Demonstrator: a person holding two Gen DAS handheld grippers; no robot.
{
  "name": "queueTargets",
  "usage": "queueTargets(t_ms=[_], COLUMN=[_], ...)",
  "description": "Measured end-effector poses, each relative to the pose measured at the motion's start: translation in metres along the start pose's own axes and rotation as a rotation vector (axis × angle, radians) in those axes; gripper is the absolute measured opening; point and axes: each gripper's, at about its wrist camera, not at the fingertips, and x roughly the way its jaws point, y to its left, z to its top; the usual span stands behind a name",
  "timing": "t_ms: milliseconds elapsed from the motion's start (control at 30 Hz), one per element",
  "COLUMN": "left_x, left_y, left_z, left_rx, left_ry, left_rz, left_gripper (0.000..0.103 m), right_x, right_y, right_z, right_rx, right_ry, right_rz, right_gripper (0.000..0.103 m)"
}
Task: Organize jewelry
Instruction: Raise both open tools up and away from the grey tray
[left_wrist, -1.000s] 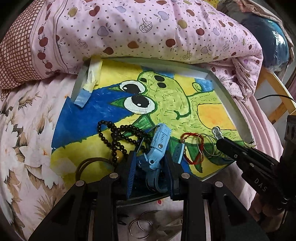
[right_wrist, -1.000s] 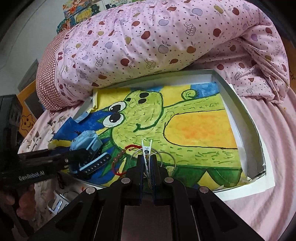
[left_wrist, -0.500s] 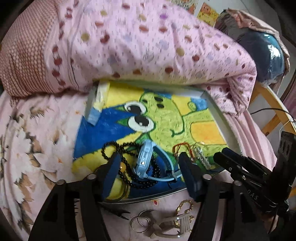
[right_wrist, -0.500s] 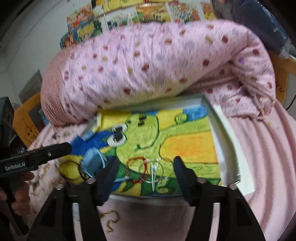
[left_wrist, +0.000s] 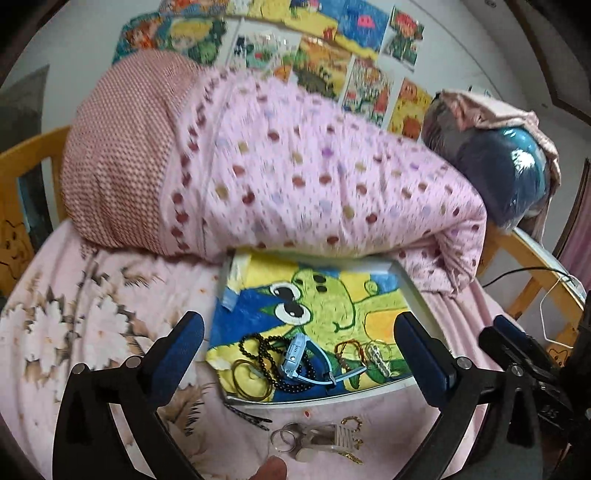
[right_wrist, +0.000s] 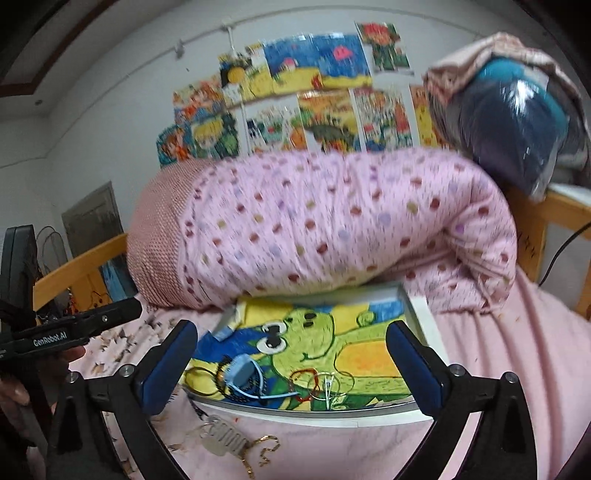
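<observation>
Jewelry lay partly on the pink sheet (left_wrist: 461, 435): rings (left_wrist: 283, 440), a pale clip (left_wrist: 325, 441) and a gold chain (right_wrist: 264, 452) nearest. Both grippers, left (left_wrist: 299, 332) and right (right_wrist: 291, 339), had just been opening; jaws stood wide apart with nothing between the pads. Beyond, the tray (left_wrist: 419, 299) held a black bead string (left_wrist: 258, 345), blue watch (left_wrist: 295, 356), red bracelet (right_wrist: 304, 380) and silver hoops (left_wrist: 378, 352). A rolled quilt (left_wrist: 295, 192) lay behind.

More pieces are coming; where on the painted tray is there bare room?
The tray's far half, between the quilt and the frog's eyes, is bare. Its near edge is crowded: black beads, blue watch, red bracelet.
</observation>
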Motion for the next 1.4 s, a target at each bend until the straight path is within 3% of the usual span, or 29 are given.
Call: queueTargets(t_ms=[300,733,900,1400], left_x=[-0.069,-0.14,-0.15,-0.138], left_y=[-0.005,-0.001,0.001,0.025], left_z=[-0.014,-0.058,-0.077,-0.101], left_rx=[0.052,0.111,0.158,0.115], left_ry=[-0.115,-0.145,-0.117,-0.045], left_rz=[0.038,0.084,0.121,0.178], left_gripper=[0.101,0.101,0.101,0.101], right_x=[-0.05,-0.082,-0.084,-0.064], right_y=[0.031,0.062,0.066,0.055], right_z=[-0.005,-0.026,-0.039,-0.07], right_rx=[-0.067,-0.115,-0.118,-0.078], right_ry=[-0.042,-0.033,0.001,0.136], right_rz=[0.012,0.039,0.032,-0.019], right_gripper=[0.103,0.103,0.103,0.103])
